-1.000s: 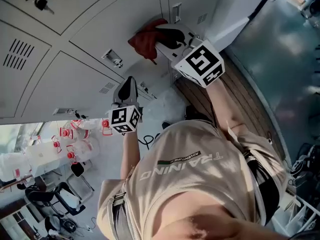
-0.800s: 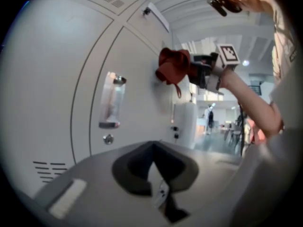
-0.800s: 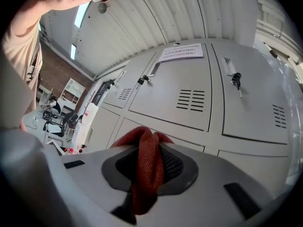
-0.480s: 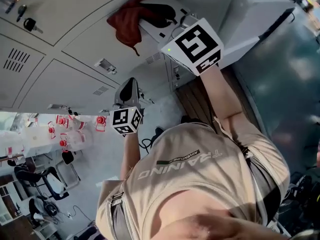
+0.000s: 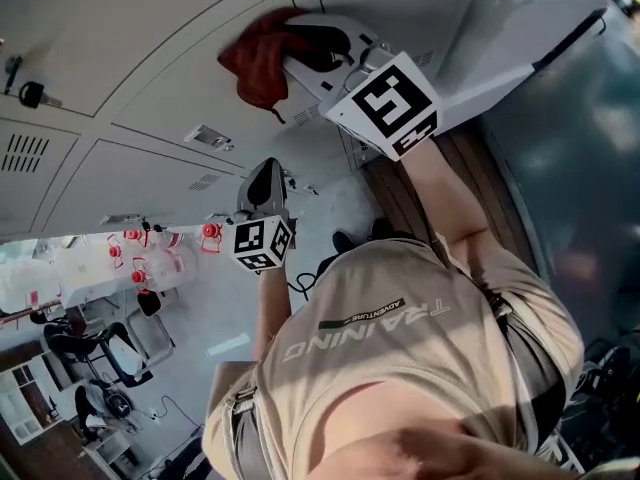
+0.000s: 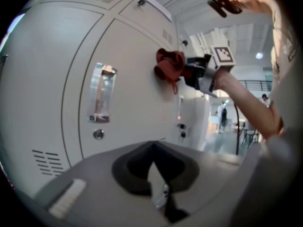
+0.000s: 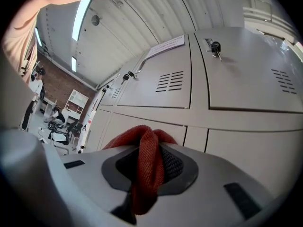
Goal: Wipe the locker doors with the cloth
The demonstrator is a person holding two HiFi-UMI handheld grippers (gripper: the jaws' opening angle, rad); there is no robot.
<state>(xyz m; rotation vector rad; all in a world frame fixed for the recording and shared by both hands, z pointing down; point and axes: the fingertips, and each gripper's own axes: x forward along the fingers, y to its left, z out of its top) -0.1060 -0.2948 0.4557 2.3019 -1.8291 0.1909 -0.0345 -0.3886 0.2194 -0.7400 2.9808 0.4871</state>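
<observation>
A red cloth [image 5: 258, 56] is pressed against a grey locker door [image 5: 160, 78], and my right gripper [image 5: 305, 43] is shut on it. In the right gripper view the cloth [image 7: 149, 162] bunches between the jaws, with locker doors [image 7: 236, 84] ahead. From the left gripper view the cloth [image 6: 169, 66] and the right gripper [image 6: 196, 72] show on the door [image 6: 137, 89]. My left gripper [image 5: 262, 183] hangs lower, close to the lockers, shut with nothing in it [image 6: 154, 167].
A key [image 5: 28, 95] hangs in a lock at the left, and another key [image 7: 215, 47] shows higher up. Door handles [image 5: 212, 138] and a label holder [image 6: 102, 93] stick out. An open locker door [image 5: 520, 38] stands at the right. Chairs and tables [image 5: 90, 368] stand behind.
My right gripper has carried the red cloth up and leftward across the locker door, then held near the same spot. The left gripper has stayed about where it was.
</observation>
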